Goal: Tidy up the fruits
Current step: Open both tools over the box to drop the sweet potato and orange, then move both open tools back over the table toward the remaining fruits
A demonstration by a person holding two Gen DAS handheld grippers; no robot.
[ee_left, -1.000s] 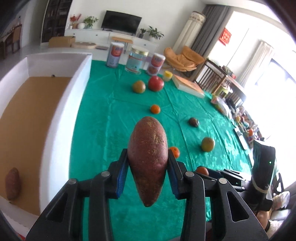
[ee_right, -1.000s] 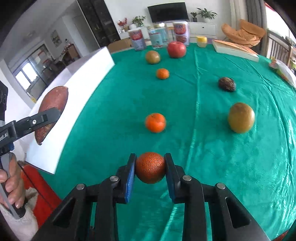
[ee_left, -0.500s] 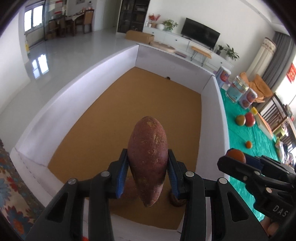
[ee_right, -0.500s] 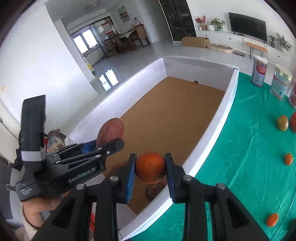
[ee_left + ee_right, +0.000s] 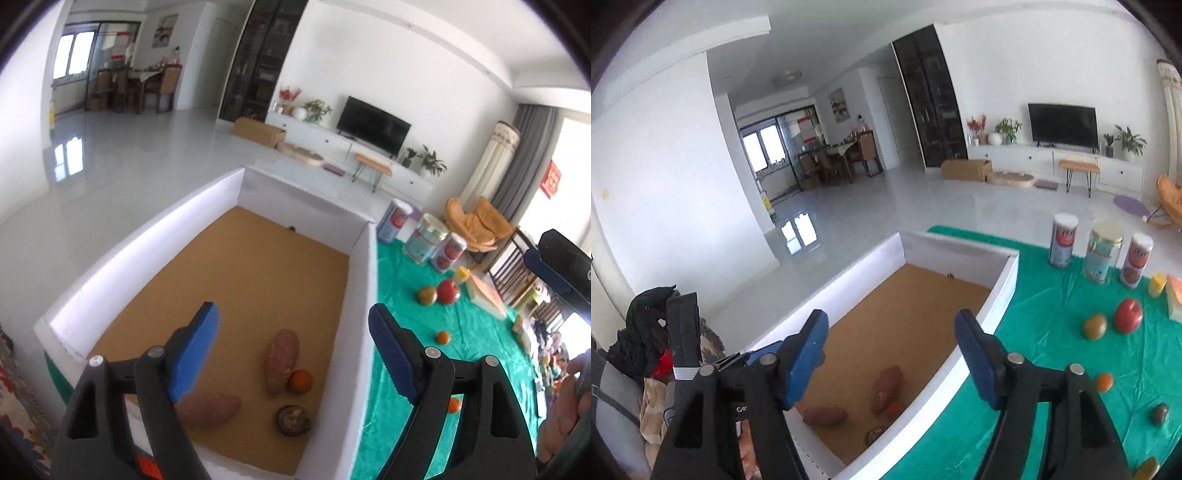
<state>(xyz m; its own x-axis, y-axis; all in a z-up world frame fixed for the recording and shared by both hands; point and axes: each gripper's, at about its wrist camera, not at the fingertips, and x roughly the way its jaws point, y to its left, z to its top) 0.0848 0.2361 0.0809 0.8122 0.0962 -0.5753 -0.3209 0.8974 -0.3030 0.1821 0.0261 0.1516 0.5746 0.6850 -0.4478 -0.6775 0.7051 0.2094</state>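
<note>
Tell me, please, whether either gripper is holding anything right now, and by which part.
Nothing is held. The left gripper and right gripper are both open and empty above the white box.

Only "Ge" reads, white on the left gripper [image 5: 768, 373] body; can labels are too blurred.

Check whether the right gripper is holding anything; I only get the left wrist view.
Observer: No. The right gripper is open and empty, pointing over the white box.
Operator: Any fruit on the cloth outside my view?
Observer: Yes, a dark fruit lies on the green cloth, nearer the camera than the small orange.
Operator: Anything else?
Observer: A yellow-green fruit sits at the lower right edge of the right wrist view, partly cut off.
</note>
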